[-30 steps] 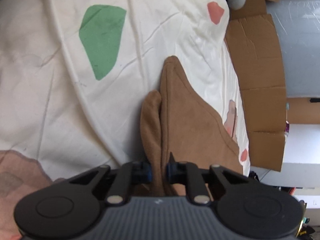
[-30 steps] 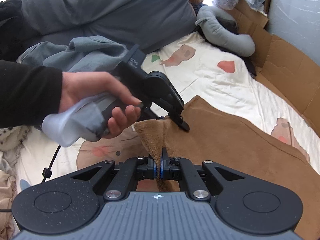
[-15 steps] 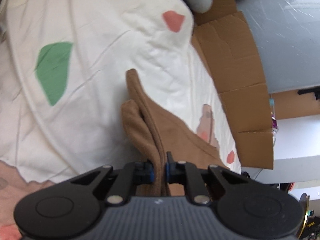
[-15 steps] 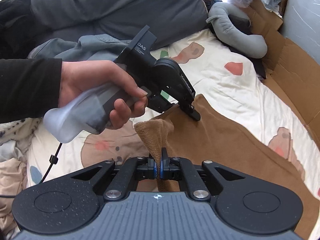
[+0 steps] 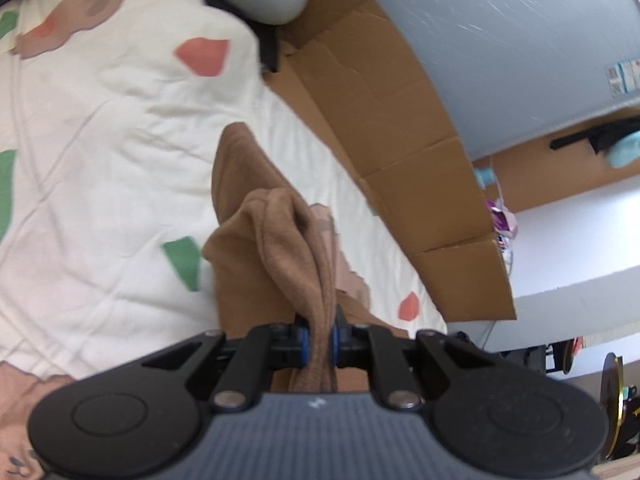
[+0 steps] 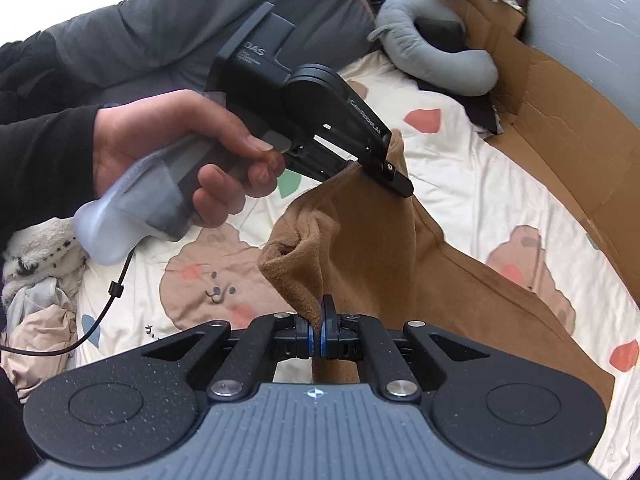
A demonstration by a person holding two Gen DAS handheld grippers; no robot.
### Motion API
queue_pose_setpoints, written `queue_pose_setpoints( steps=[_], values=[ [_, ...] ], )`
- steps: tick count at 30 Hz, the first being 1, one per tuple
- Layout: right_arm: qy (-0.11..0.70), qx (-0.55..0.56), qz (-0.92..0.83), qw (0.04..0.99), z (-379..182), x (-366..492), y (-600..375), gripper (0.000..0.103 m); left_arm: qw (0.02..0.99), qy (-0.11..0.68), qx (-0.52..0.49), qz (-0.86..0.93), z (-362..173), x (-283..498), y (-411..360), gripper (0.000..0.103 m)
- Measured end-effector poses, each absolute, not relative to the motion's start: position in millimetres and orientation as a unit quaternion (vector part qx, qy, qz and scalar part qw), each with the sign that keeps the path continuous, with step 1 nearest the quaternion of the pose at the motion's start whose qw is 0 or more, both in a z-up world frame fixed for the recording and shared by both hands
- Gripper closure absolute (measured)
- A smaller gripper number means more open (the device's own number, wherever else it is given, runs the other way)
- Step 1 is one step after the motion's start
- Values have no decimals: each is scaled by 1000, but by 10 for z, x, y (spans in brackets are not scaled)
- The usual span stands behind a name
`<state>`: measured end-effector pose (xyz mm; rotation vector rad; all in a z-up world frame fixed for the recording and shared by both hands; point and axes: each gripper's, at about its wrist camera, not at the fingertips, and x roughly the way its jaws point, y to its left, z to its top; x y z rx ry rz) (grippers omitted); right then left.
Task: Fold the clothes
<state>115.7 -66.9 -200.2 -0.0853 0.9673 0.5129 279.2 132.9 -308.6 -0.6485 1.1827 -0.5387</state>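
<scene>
- Left wrist view: the left hand-held gripper is clamped on a bunched fold of the brown garment, which rises from the bed's white patterned quilt.
- Right wrist view: the right hand-held gripper pinches another edge of the same garment, its pads pressed nearly together on the thin cloth.
- In this view the person's left hand, in a black sleeve, holds the left hand-held gripper up at the far corner of the cloth.
- Between the two grips the cloth sags in a soft roll; the rest trails off to the near right over the quilt.
- Flattened cardboard lines the bed's right side, and a grey cushion lies at the far end.
</scene>
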Motion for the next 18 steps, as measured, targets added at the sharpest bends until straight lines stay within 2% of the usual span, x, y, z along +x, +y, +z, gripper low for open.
queue_pose_setpoints(
  steps=[18],
  values=[
    [392, 165, 144, 894, -2492, 363, -2081, 102, 765, 533, -249, -264, -3043, 2540, 148, 93]
  ],
)
